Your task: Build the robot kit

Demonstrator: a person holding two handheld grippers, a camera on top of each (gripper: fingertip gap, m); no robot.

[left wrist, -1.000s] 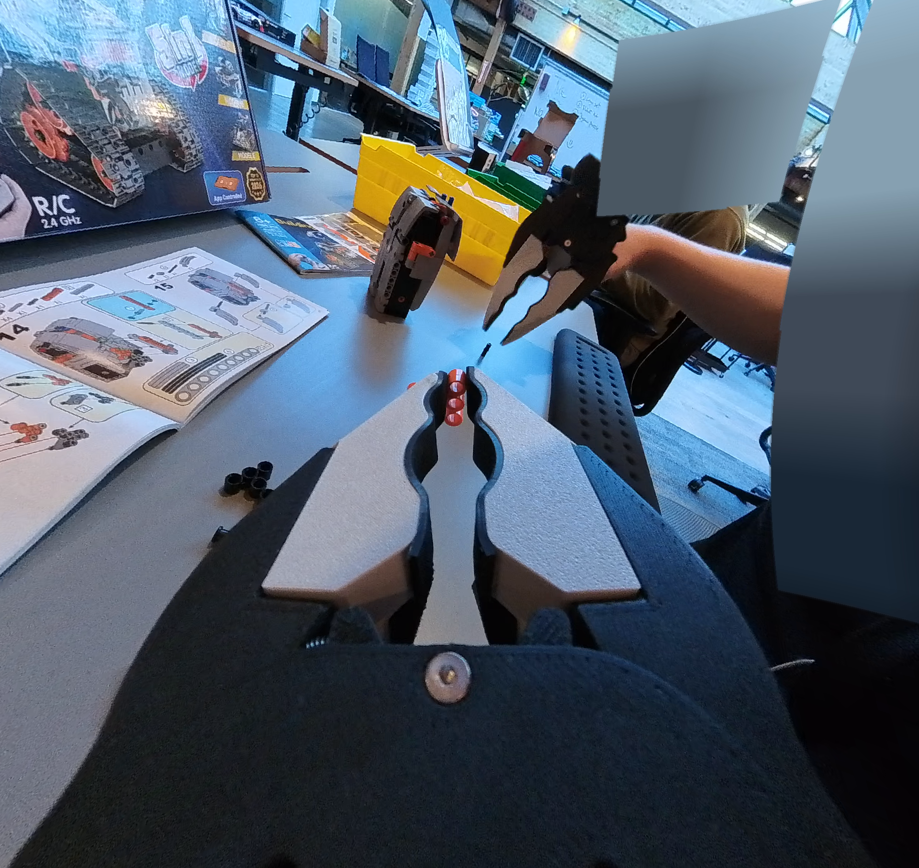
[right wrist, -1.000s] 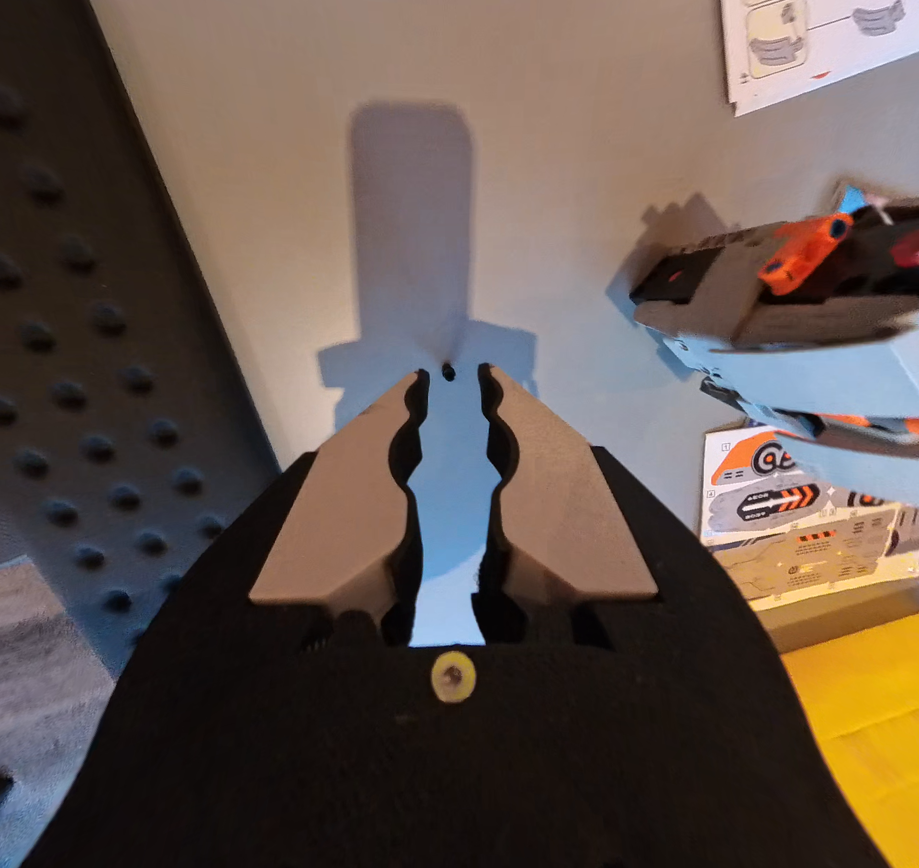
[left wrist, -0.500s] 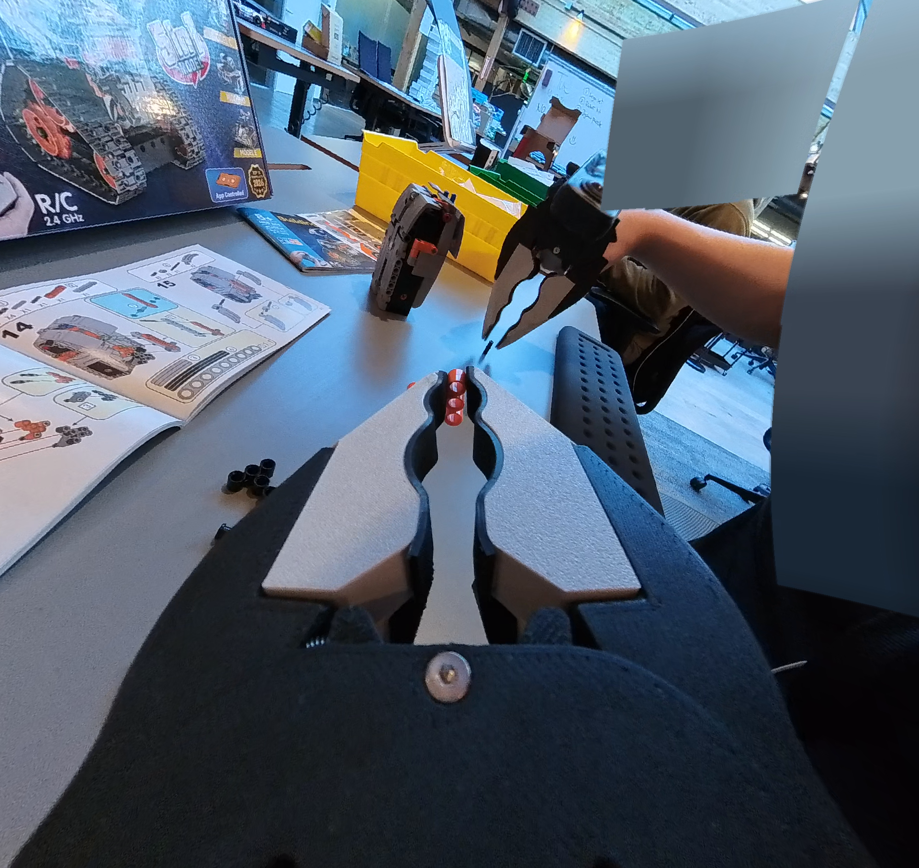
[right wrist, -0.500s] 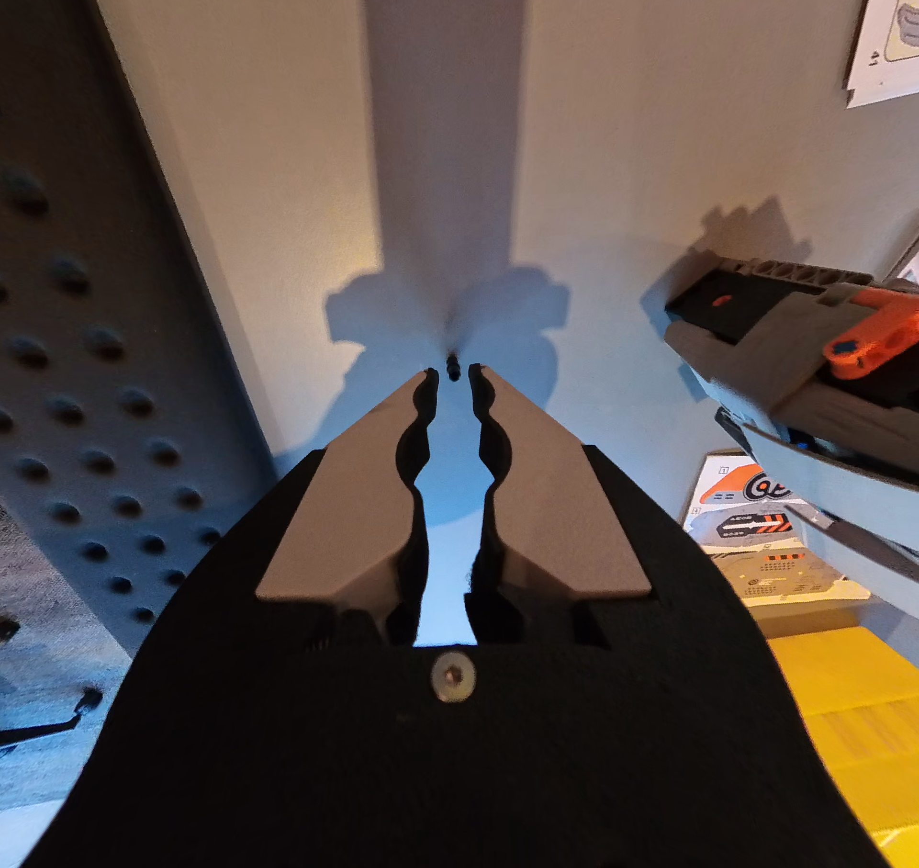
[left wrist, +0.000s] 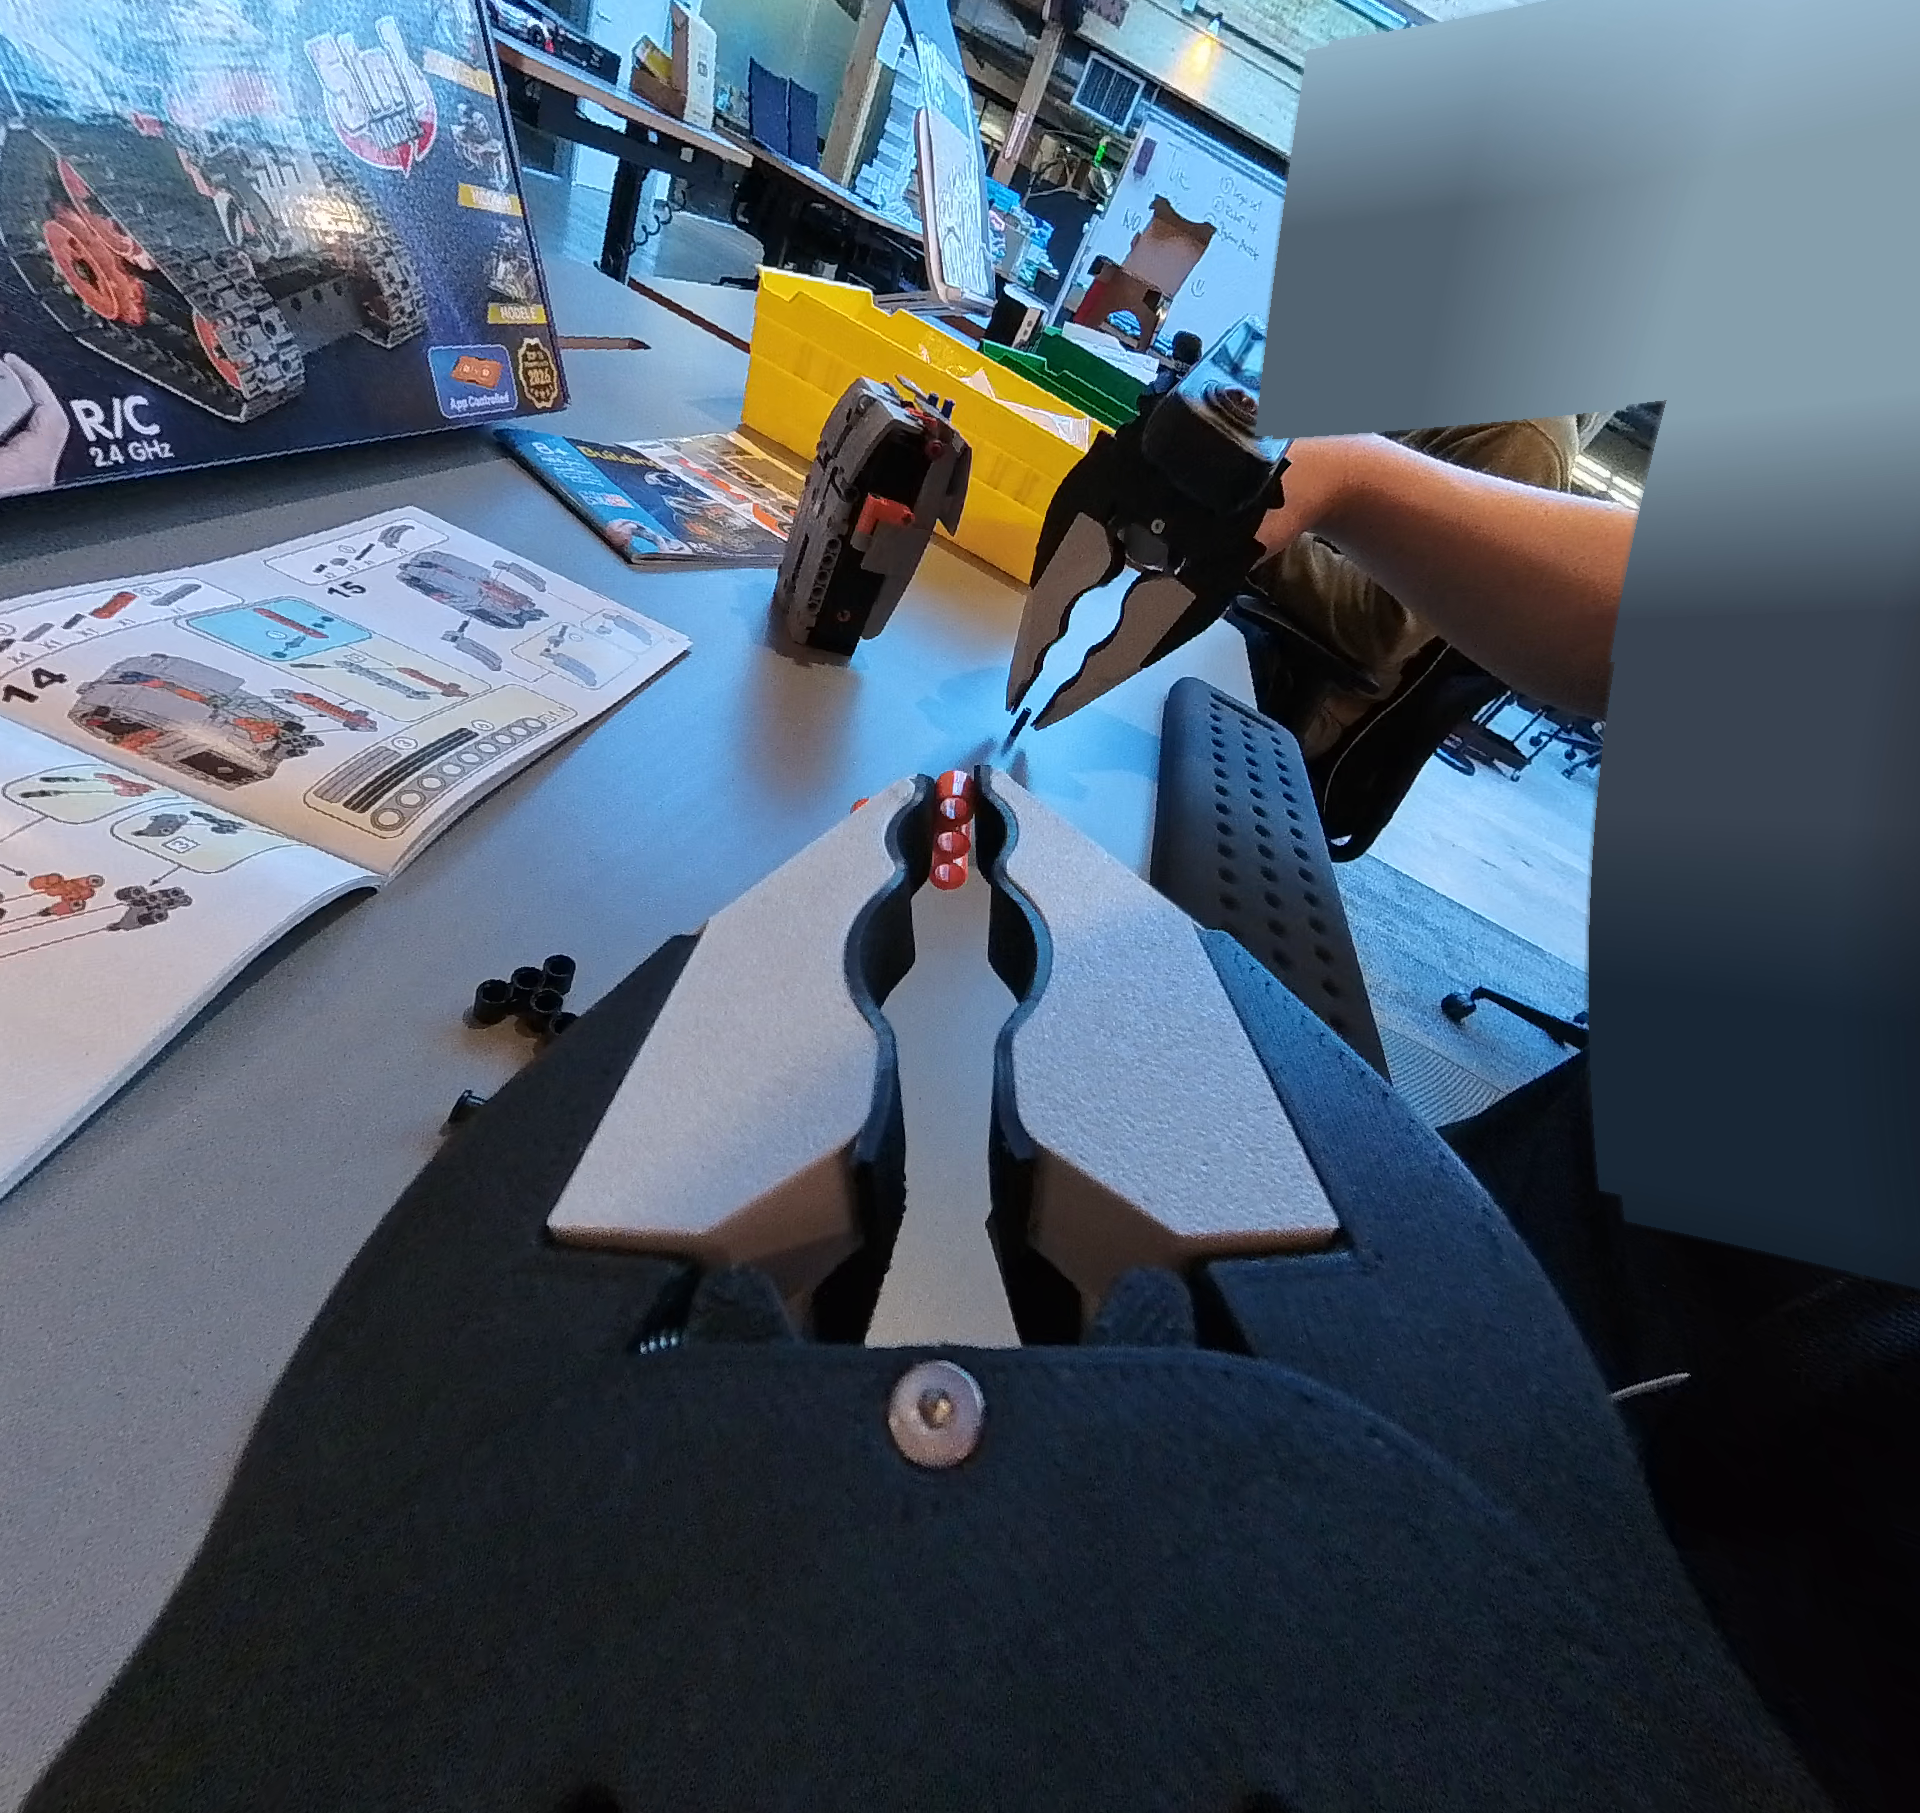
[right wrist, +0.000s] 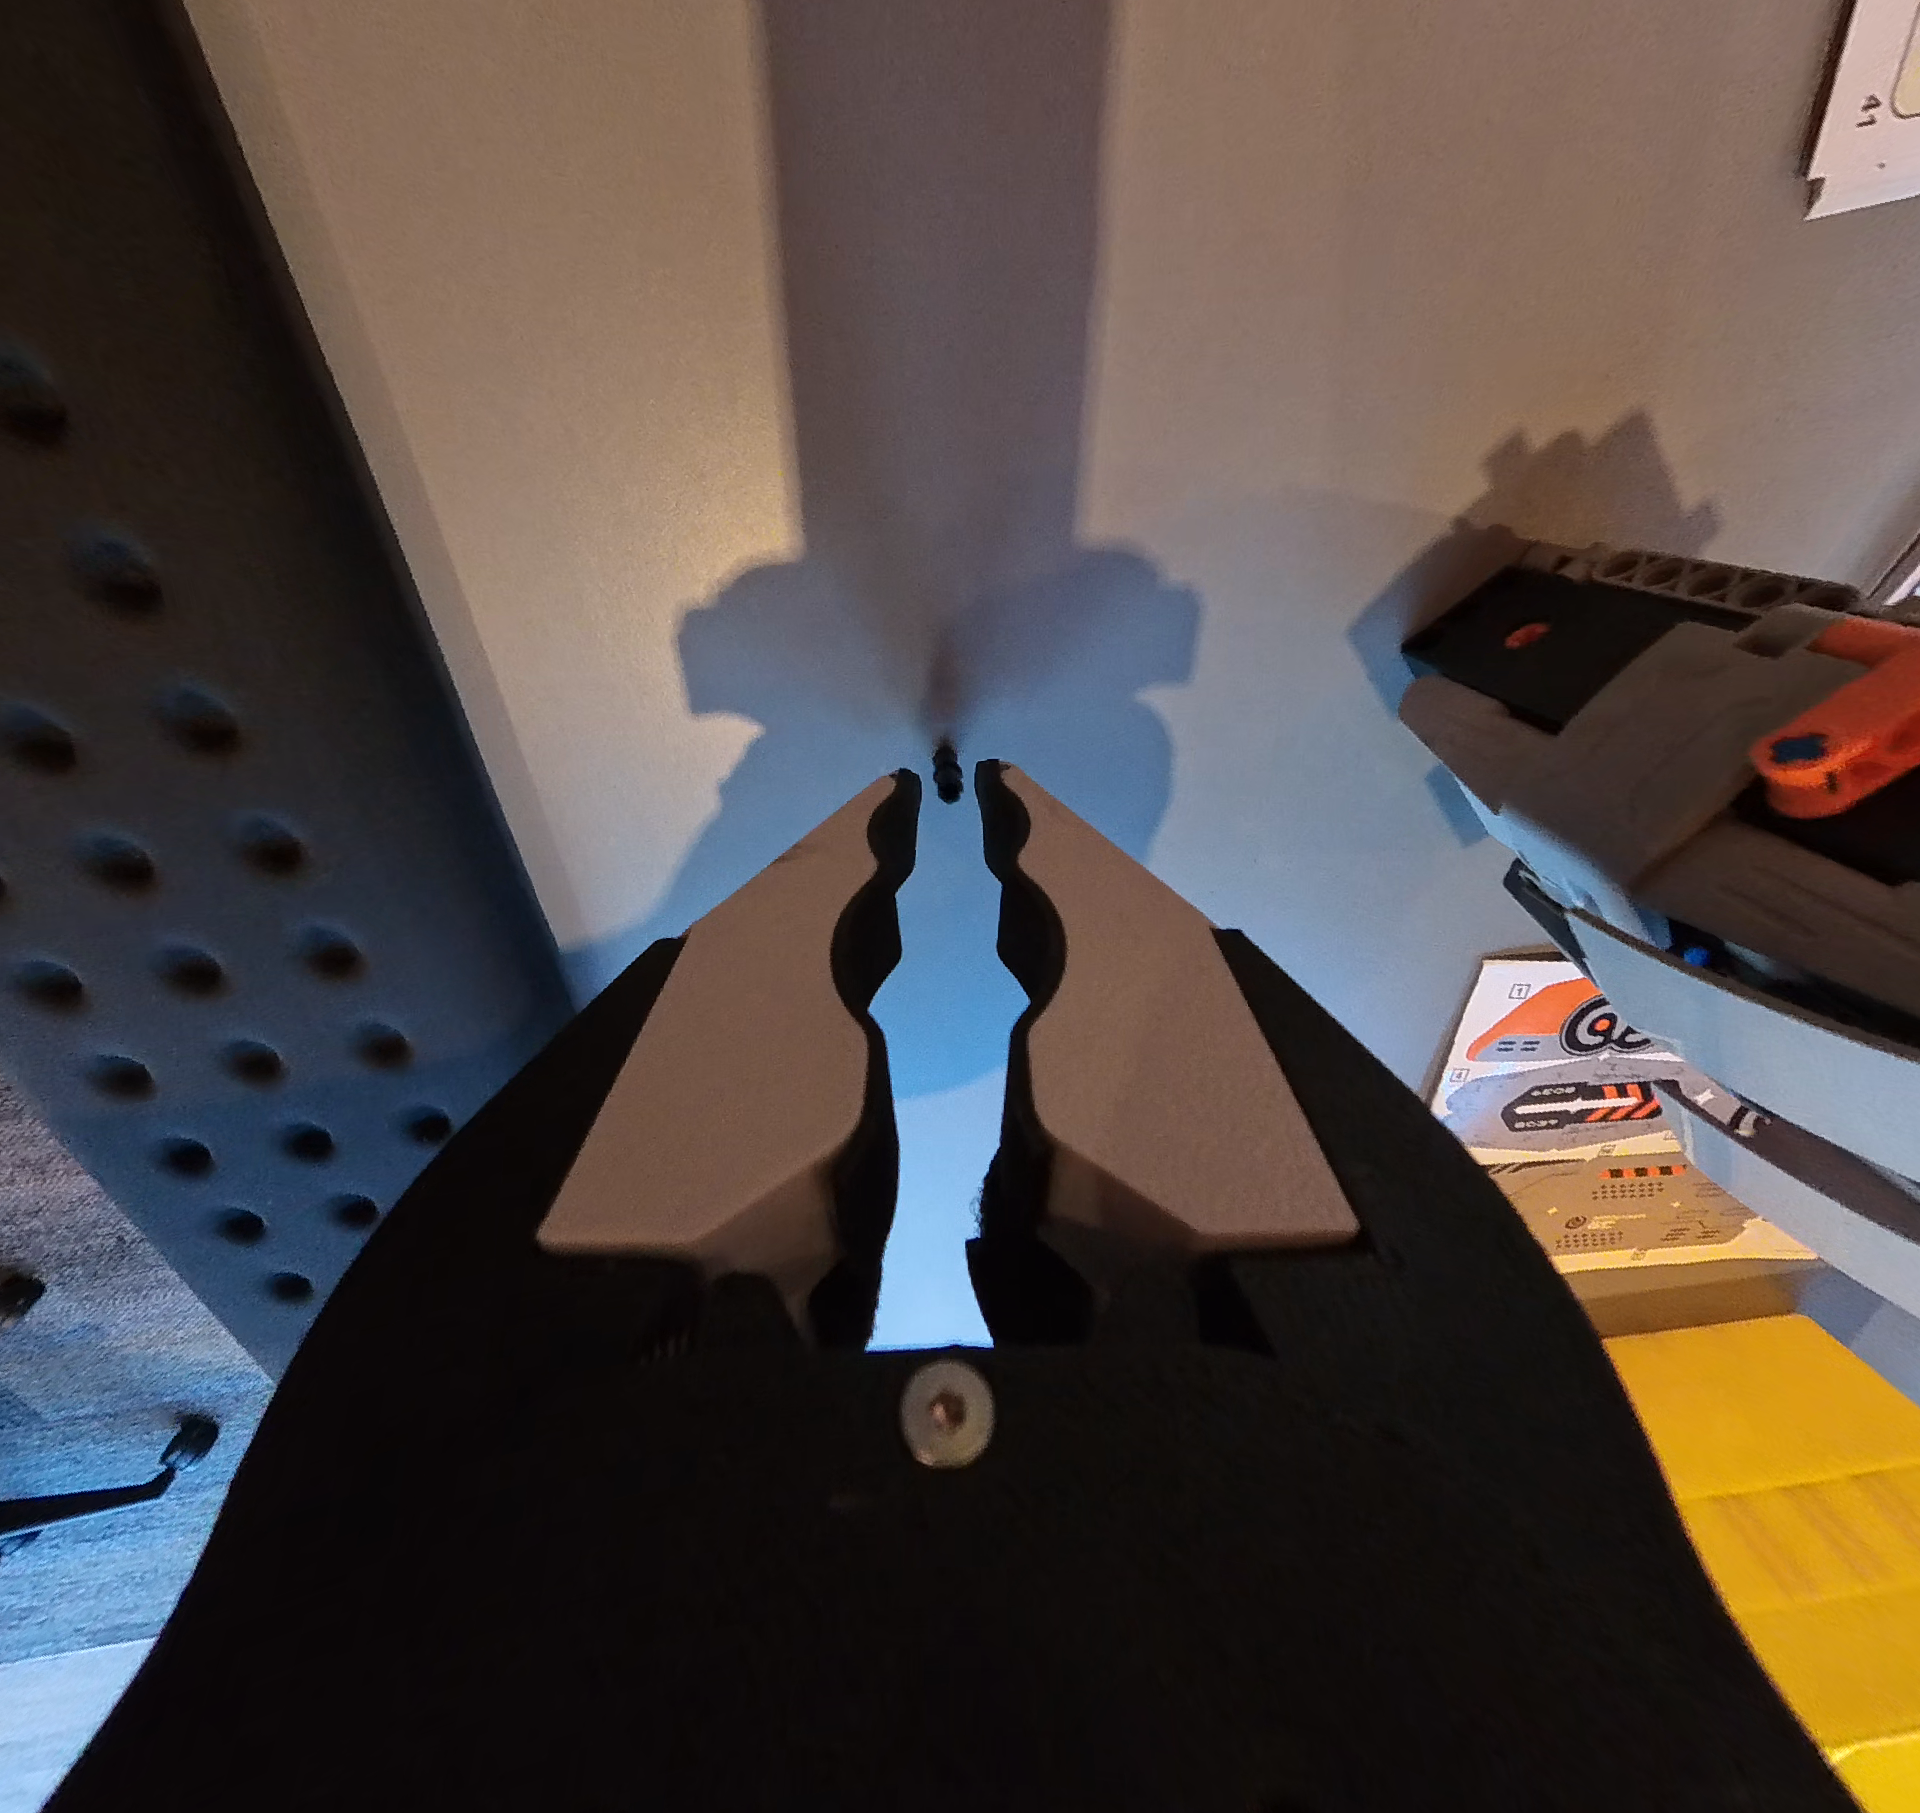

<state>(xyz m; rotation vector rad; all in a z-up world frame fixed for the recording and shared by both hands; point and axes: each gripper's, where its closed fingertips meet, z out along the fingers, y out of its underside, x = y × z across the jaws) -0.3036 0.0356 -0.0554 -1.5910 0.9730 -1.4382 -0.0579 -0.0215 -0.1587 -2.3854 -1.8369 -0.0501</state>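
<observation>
My left gripper [left wrist: 951, 787] is shut on a small red beam with holes [left wrist: 951, 833] and holds it just above the grey table [left wrist: 675, 828]. My right gripper [right wrist: 948, 776] is shut on a tiny black pin [right wrist: 948, 784] at its very tips, a little above the table. In the left wrist view the right gripper [left wrist: 1031, 716] points down with the pin [left wrist: 1021, 721], just beyond and slightly right of the red beam, not touching it. A grey and black brick model with orange parts [left wrist: 868, 537] stands upright behind; it also shows in the right wrist view [right wrist: 1662, 745].
An open instruction booklet [left wrist: 260, 724] lies at the left, a toy box [left wrist: 239, 163] stands behind it. A yellow bin [left wrist: 894, 381] is at the back. Black connectors [left wrist: 525, 989] lie near my left gripper. A perforated black chair armrest [left wrist: 1247, 849] runs along the table's right edge. About 30 cm separates my left fingertips from my right.
The right gripper has come down and nearer to the left gripper's tips, with the pin still in it. The left gripper and red beam have stayed in place.
</observation>
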